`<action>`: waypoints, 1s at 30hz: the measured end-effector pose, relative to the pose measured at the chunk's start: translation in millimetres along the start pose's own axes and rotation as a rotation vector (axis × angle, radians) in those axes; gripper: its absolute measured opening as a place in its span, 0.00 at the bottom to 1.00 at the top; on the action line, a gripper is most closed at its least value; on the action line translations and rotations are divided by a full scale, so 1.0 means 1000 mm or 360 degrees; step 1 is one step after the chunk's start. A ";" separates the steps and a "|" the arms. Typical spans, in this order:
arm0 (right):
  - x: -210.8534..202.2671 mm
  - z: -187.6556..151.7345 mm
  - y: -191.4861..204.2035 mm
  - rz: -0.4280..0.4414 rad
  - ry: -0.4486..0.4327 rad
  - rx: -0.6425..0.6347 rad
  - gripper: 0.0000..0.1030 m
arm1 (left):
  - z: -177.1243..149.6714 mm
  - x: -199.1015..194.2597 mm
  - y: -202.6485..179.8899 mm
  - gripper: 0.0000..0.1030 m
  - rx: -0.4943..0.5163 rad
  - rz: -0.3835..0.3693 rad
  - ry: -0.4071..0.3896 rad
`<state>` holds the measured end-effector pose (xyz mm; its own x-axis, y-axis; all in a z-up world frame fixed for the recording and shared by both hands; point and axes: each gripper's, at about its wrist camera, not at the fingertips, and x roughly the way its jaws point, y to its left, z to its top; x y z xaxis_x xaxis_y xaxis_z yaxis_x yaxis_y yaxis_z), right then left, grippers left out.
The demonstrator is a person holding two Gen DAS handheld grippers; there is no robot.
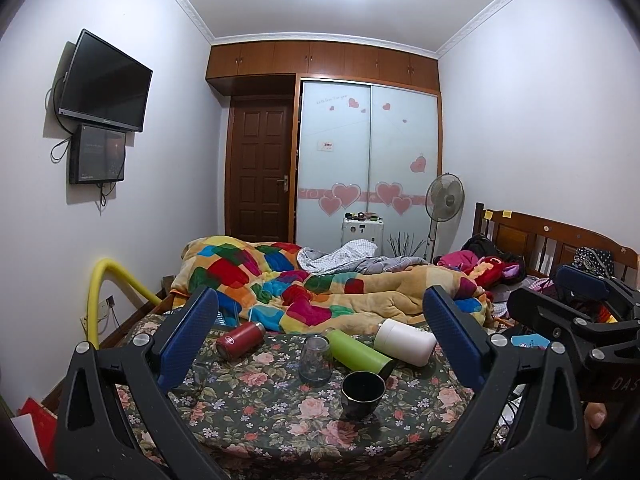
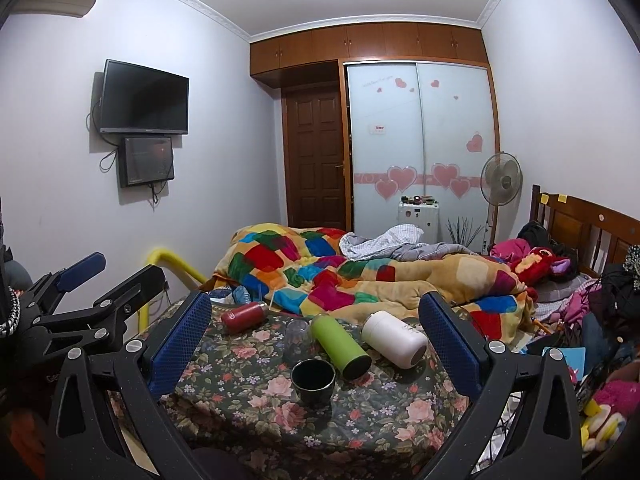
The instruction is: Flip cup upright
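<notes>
Two grippers, left and right, hover wide open and empty over the floral cloth, where the inverted glass stands mouth-down, dead ahead between both pairs of fingers, just behind the upright black cup.

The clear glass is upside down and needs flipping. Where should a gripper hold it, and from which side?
Grip the clear glass across its side wall, coming from the near side: it stands mouth-down with the green bottle close against its right.
</notes>
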<state>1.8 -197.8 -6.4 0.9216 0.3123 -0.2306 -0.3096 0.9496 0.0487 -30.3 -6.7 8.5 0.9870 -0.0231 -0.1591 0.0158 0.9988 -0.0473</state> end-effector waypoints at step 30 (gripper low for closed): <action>-0.001 -0.002 0.001 -0.0001 0.0004 0.0003 1.00 | -0.002 0.003 -0.009 1.00 -0.0015 -0.0035 0.0010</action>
<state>0.4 -197.1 -8.1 0.9211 0.3117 -0.2334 -0.3087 0.9498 0.0504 -27.9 -15.5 6.9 0.9854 -0.0454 -0.1643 0.0360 0.9976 -0.0598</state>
